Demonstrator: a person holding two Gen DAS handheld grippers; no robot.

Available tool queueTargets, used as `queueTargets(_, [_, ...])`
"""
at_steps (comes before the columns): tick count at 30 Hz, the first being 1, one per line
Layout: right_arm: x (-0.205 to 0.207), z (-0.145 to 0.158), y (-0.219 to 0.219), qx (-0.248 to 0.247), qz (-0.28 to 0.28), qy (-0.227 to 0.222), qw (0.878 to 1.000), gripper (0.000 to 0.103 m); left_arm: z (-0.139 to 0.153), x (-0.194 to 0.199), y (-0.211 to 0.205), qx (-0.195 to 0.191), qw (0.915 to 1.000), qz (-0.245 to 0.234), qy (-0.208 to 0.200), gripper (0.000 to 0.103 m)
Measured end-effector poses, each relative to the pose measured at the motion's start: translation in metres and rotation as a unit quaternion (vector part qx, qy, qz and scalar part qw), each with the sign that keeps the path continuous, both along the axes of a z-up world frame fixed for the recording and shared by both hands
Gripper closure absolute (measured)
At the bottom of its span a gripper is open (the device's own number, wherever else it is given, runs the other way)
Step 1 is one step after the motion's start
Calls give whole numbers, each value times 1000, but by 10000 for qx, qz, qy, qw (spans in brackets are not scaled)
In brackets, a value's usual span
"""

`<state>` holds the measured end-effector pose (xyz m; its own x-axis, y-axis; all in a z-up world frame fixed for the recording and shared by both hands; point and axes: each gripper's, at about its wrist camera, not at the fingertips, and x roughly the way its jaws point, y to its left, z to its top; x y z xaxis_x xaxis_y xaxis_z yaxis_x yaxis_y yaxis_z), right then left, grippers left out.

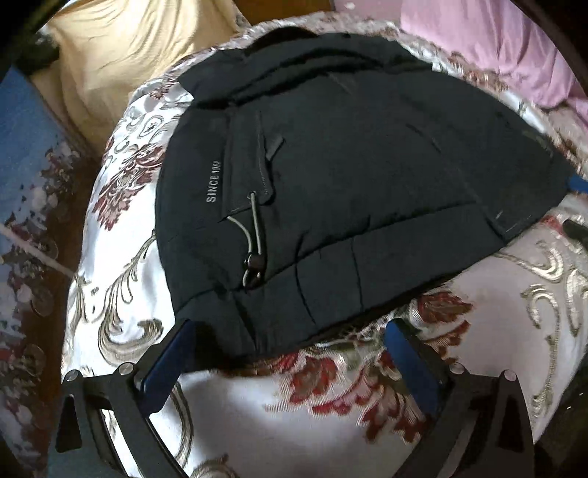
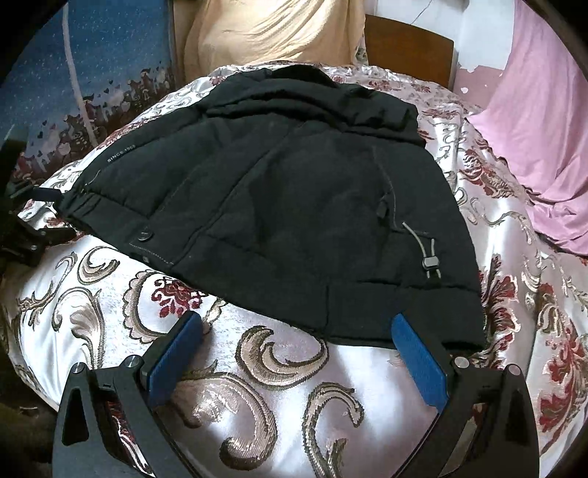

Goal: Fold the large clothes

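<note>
A black padded jacket [image 1: 349, 176] lies folded flat on a floral bedspread [image 1: 239, 423], with "SINCE 1968" lettering and a grey drawstring with a toggle [image 1: 253, 263] near its hem. My left gripper [image 1: 290, 331] is open, hovering just short of the near hem, empty. The jacket also shows in the right wrist view [image 2: 279, 206]. My right gripper [image 2: 297, 323] is open and empty at the jacket's near hem. The other gripper shows at the left edge of the right wrist view [image 2: 33, 235], beside the jacket's left corner.
A cream pillow [image 2: 272, 33] lies behind the jacket. A pink cloth [image 2: 533, 121] is heaped at the right. A blue patterned fabric [image 1: 25, 154] hangs along the bed's left side. A brown headboard [image 2: 408, 47] stands at the back.
</note>
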<state>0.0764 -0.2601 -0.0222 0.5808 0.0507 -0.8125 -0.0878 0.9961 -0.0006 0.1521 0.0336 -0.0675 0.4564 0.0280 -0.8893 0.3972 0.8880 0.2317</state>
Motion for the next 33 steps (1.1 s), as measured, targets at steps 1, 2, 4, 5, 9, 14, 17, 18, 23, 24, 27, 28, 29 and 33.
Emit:
queueTargets(1, [1,0,-1,11,7,14,10000,2,-2,1,-4,143,9999,-71,-1,0])
queueTargets(2, [2,0,-1,8,18,28,10000,2,-4,1,-8,246,9996,-152,5,0])
queueTargets(4, [3,-1,0,-19,29,48,10000,2,-4,3,-10,340,9990,-293,33,0])
queueTargets(5, [4,-2,0,-12,24,65,10000,2,-5,4,-11,361,9987,-366,63,0])
queueTargets(9, [6,-3,-2,68,-50,124,9999,2,-6,8,-9,342,9984,-440,121,0])
queueTargets(14, [8,-6,-4,96,-95,160,9998,2,-9,11,-8,326,9984,-437,119,0])
queueTargets(17, [10,-6,-3,94,-108,173,9997,2,-11,14,-9,339,9985,-409,89,0])
queueTargets(18, [10,-6,-3,94,-113,173,9997,2,-11,15,-8,344,9986,-396,64,0])
queueTargets(23, [12,-7,-2,88,-131,176,9997,2,-12,11,-10,413,9985,-332,-146,0])
queueTargets(24, [12,-8,-1,78,-119,178,9997,2,-12,10,-11,443,9983,-315,-202,0])
queueTargets(27, [15,-7,-2,52,-81,196,9998,2,-12,9,-14,551,9974,-309,-339,0])
queueTargets(28, [16,-8,-2,43,-75,208,9997,2,-12,9,-15,574,9971,-325,-375,0])
queueTargets(29, [17,-8,-2,33,-74,216,9997,2,-12,9,-15,592,9968,-347,-404,0])
queueTargets(33, [18,-8,-1,-2,-88,208,9997,2,-10,12,-15,549,9964,-385,-522,0])
